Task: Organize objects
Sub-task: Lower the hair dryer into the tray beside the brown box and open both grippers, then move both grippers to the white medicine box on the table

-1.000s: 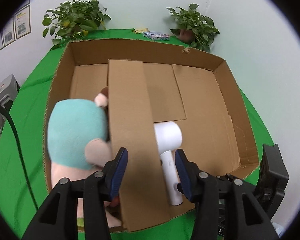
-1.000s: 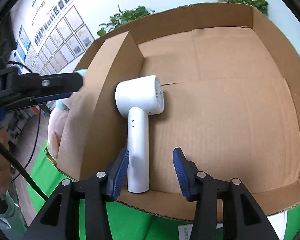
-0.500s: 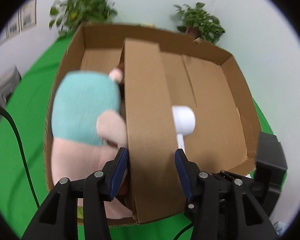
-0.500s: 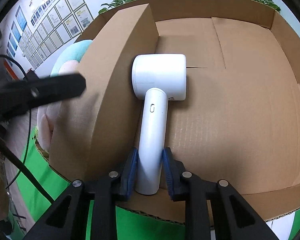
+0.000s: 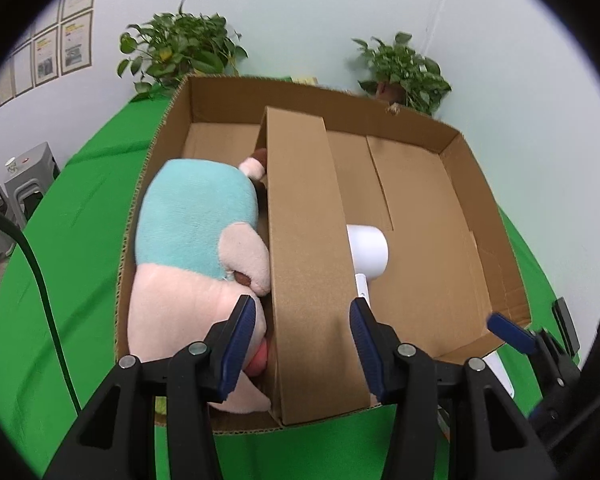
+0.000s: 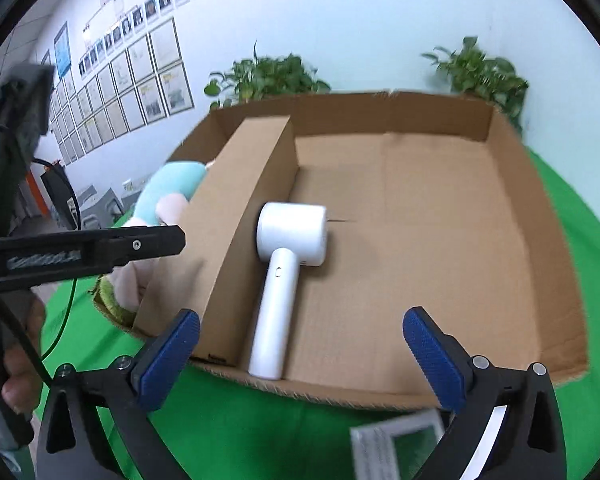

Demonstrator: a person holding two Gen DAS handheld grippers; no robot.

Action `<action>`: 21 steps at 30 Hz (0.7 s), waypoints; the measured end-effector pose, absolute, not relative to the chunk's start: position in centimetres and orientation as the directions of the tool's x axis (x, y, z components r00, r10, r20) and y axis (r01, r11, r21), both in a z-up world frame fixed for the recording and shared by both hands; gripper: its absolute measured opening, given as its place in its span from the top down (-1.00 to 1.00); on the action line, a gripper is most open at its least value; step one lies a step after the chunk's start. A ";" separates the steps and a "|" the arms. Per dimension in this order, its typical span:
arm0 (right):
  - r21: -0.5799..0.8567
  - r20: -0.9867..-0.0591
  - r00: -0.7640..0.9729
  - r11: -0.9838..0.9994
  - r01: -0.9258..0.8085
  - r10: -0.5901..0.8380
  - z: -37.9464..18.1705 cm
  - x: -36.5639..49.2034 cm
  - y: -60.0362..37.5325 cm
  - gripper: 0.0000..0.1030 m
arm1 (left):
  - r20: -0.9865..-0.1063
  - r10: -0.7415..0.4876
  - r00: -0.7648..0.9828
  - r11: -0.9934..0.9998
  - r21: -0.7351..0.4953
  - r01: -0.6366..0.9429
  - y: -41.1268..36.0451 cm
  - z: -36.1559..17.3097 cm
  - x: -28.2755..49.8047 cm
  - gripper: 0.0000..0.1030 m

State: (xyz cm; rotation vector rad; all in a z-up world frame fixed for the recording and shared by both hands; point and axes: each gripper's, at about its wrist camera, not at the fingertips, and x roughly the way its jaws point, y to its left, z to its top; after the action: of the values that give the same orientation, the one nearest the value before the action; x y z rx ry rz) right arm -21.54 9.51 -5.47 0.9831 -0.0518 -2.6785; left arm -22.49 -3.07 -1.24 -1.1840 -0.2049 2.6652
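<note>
A cardboard box [image 5: 480,184] [image 6: 548,248] lies on the green table, split by an upright cardboard divider [image 5: 304,240] [image 6: 236,216]. A white hair dryer [image 6: 288,268] [image 5: 366,250] lies flat in the right compartment, handle toward me. A teal and pink plush toy [image 5: 196,240] [image 6: 168,192] fills the left compartment. My left gripper [image 5: 302,332] is open above the divider's near end. My right gripper [image 6: 300,352] is wide open and empty, above the box's near edge, apart from the dryer handle.
Two potted plants [image 5: 180,52] [image 5: 404,72] stand at the table's far edge by the wall. A white label or card [image 6: 396,440] lies on the green cloth in front of the box. Grey stools [image 5: 4,196] stand left of the table.
My right gripper was shut on the dryer handle half a second ago; it has opened wide and drawn back and up. The dryer stays in the box. The left gripper rose slightly.
</note>
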 end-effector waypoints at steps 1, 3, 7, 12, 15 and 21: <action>0.129 -0.622 -0.732 -0.959 0.252 -0.277 -5.2 -20.5 10.0 -0.99 | -0.700 0.248 -0.670 -0.968 -0.208 -0.141 -3.0 -1.0 -22.0 0.07; 0.124 -0.614 -0.741 -0.961 0.248 -0.270 -5.1 -19.2 10.6 -0.99 | -0.673 0.231 -0.703 -0.973 -0.180 -0.147 -2.5 -0.4 -20.9 0.07; 0.127 -0.603 -0.752 -0.963 0.237 -0.265 -4.2 -13.1 13.3 -0.99 | -0.580 0.182 -0.794 -0.982 -0.065 -0.177 -0.3 1.1 -17.2 -0.06; 0.112 -0.587 -0.772 -0.969 0.222 -0.245 -3.4 -10.9 14.6 -0.99 | -0.452 0.117 -0.884 -0.987 0.044 -0.152 2.1 2.2 -13.0 -0.67; 0.076 -0.585 -0.779 -0.972 0.224 -0.226 -3.6 -11.0 14.6 -0.99 | -0.437 0.131 -0.890 -0.984 0.050 -0.169 3.2 2.4 -11.3 -0.67; 0.072 -0.591 -0.775 -0.972 0.224 -0.222 -4.3 -9.9 15.7 -0.99 | -0.433 0.149 -0.889 -0.985 0.009 -0.170 3.9 2.0 -10.0 -0.67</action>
State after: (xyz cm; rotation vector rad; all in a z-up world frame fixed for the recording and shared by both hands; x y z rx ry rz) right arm -9.86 15.67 -4.32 0.9170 0.0032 -2.7557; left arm -10.05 3.89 2.04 -0.6605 0.0694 2.9020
